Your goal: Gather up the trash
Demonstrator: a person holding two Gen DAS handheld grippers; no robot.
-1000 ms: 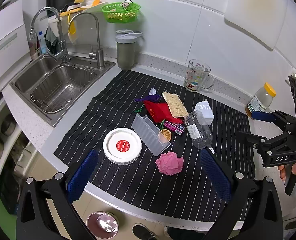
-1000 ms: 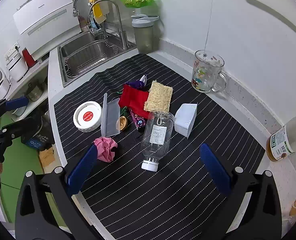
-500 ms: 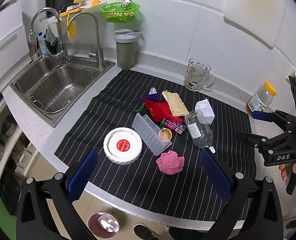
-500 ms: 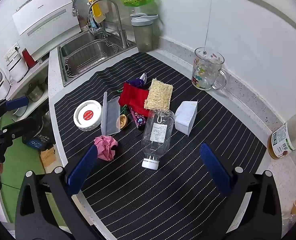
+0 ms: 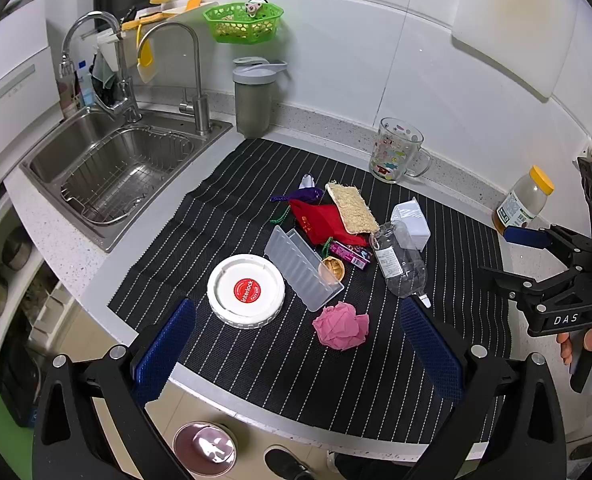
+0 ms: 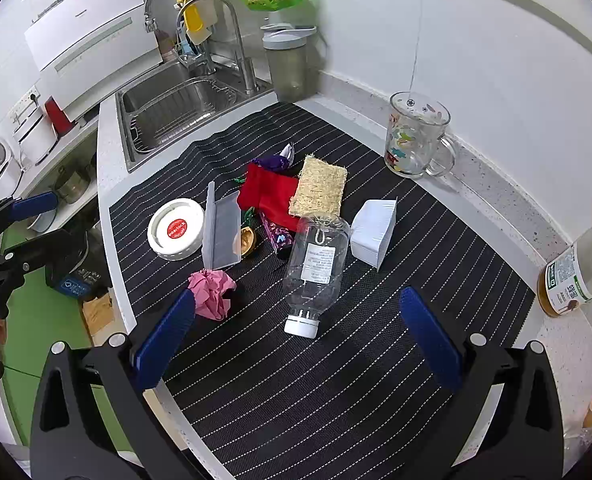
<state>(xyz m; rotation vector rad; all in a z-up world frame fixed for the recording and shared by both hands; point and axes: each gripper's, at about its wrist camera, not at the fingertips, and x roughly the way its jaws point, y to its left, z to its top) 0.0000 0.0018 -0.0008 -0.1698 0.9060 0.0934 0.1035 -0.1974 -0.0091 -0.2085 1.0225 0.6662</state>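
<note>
A kitchen counter is carrying a black pinstriped mat (image 5: 256, 364) with litter lying on it. The left gripper (image 5: 298, 344) is hovering above the mat's near edge with its blue-padded jaws spread wide and holding nothing. Just ahead of the jaws and between them, a crumpled pink paper ball (image 5: 341, 326) is lying on the mat. Ahead and toward the left jaw, a round white lid with a red sticker (image 5: 246, 290) is sitting flat, and a clear plastic case (image 5: 303, 269) is leaning just beside it.

The right gripper (image 6: 298, 330) is also hanging over the mat, jaws wide apart and empty. Between its jaws and a little ahead, a clear plastic bottle (image 6: 316, 264) is lying on its side with its white cap pointing back at the gripper. Close to the left jaw's tip, the pink ball is resting. Farther ahead, a red cloth pouch (image 6: 270, 194) and a straw-coloured loofah pad (image 6: 320, 192) are overlapping, with a small purple wrapper (image 6: 274, 234) and a walnut shell (image 6: 247, 241) beside them. A white paper carton (image 6: 374, 228) is lying just right of the bottle.

Well beyond the jaws, a printed glass mug (image 6: 414, 140) is standing upright off the mat, near the wall.
</note>
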